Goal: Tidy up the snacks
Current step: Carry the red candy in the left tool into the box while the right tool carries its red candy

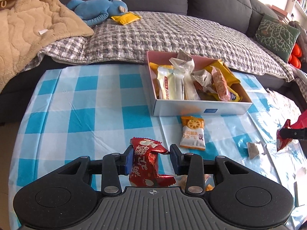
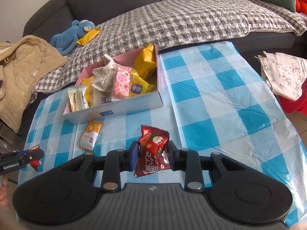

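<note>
Left wrist view: box [image 1: 201,110] already holds many snacks; each tool [image 1: 151,158] [image 2: 153,153] is clamped on a red packet [image 1: 147,163] [image 2: 152,151], an orange packet [image 1: 192,133] just before the box remains.

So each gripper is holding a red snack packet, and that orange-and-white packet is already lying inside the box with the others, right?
Not quite. The left gripper and right gripper each do hold a red packet, but the orange-and-white packet lies on the checked tablecloth just in front of the box, not inside it. Both wrist views show this.
</note>
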`<action>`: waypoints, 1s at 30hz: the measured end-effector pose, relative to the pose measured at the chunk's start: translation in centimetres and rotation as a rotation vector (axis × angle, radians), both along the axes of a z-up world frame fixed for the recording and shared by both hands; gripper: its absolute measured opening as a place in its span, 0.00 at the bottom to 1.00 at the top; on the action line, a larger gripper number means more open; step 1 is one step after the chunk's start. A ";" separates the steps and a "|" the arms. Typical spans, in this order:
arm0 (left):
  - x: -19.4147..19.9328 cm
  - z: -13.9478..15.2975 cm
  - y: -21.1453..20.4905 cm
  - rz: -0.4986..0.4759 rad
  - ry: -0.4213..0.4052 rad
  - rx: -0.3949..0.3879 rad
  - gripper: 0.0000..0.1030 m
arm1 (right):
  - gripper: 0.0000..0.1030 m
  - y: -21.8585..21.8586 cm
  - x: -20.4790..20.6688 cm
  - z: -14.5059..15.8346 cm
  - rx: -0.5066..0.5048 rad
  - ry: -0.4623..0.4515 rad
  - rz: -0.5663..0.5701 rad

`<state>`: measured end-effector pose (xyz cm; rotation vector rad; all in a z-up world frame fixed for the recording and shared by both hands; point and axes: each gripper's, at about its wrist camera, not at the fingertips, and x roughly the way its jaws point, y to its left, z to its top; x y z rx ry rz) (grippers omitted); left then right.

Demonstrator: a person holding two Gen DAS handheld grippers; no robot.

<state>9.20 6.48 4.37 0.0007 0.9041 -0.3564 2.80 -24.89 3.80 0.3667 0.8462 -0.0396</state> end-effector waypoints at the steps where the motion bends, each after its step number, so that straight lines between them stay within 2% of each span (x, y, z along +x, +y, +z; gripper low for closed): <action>1: 0.2 0.1 -0.1 0.009 0.003 -0.014 0.35 | 0.27 -0.1 0.3 0.1 0.002 -0.005 0.001; 7: 1.5 0.8 -2.1 0.024 -0.002 -0.060 0.35 | 0.27 -0.1 2.4 0.5 -0.022 -0.031 0.016; 11: 3.3 1.2 -4.6 0.009 -0.043 -0.044 0.35 | 0.27 0.0 3.7 0.4 -0.014 -0.041 0.024; 21: 8.8 -0.2 -10.7 -0.014 -0.051 -0.036 0.35 | 0.27 -1.5 8.7 1.1 -0.024 -0.115 -0.031; 24: 9.8 -0.8 -12.4 -0.042 -0.057 0.007 0.36 | 0.27 -1.4 10.5 0.2 -0.045 -0.099 -0.027; 30: 12.2 -1.6 -13.1 -0.030 -0.052 -0.023 0.36 | 0.27 -1.1 12.4 -0.6 -0.070 -0.116 -0.009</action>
